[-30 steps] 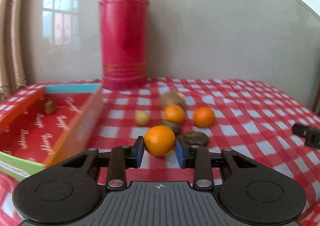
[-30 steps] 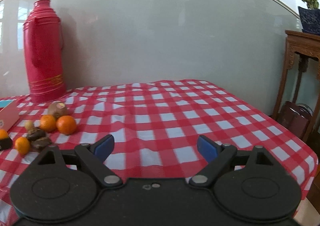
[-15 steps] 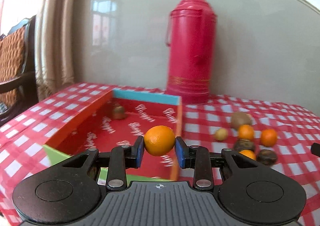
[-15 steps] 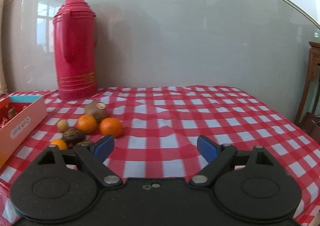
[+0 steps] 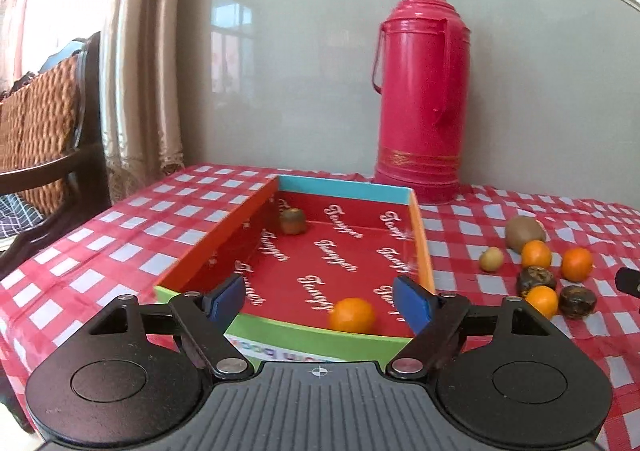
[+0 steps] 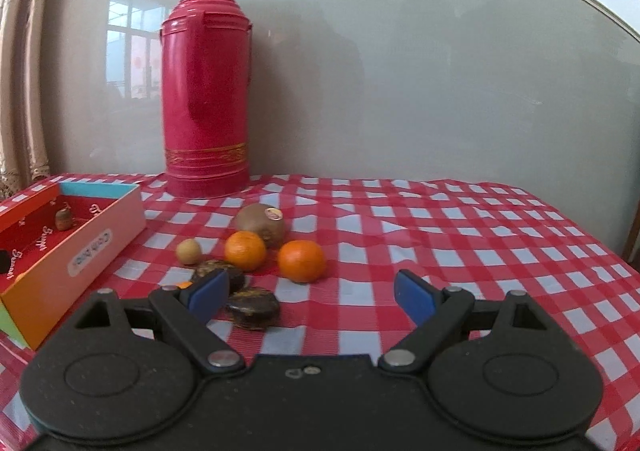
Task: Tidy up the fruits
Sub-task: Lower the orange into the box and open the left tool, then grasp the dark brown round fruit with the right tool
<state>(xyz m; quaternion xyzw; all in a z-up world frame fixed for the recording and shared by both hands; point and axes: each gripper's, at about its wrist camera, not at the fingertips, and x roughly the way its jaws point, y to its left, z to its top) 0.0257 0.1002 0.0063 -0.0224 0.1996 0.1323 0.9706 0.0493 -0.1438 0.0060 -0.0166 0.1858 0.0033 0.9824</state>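
Observation:
My left gripper [image 5: 319, 301] is open and empty above the near end of a red box [image 5: 423, 247]. An orange [image 5: 352, 315] lies in the box by its near wall, and a small brown kiwi [image 5: 293, 221] lies at the far end. My right gripper [image 6: 311, 297] is open and empty just short of a fruit cluster on the cloth: a kiwi [image 6: 261, 229], two oranges [image 6: 245, 250] [image 6: 301, 261], a small yellowish fruit [image 6: 188, 251] and two dark wrinkled fruits [image 6: 253, 308]. The box also shows at the left of the right wrist view [image 6: 84, 251].
A tall red thermos [image 5: 420, 91] stands against the wall behind the box and the fruit. A red-and-white checked cloth [image 6: 460, 251] covers the table. A wicker chair [image 5: 44, 139] and a curtain stand off the table's left edge.
My left gripper carried the orange left over the box, opened and let it go into the box. My right gripper swung left and closer to the fruit cluster.

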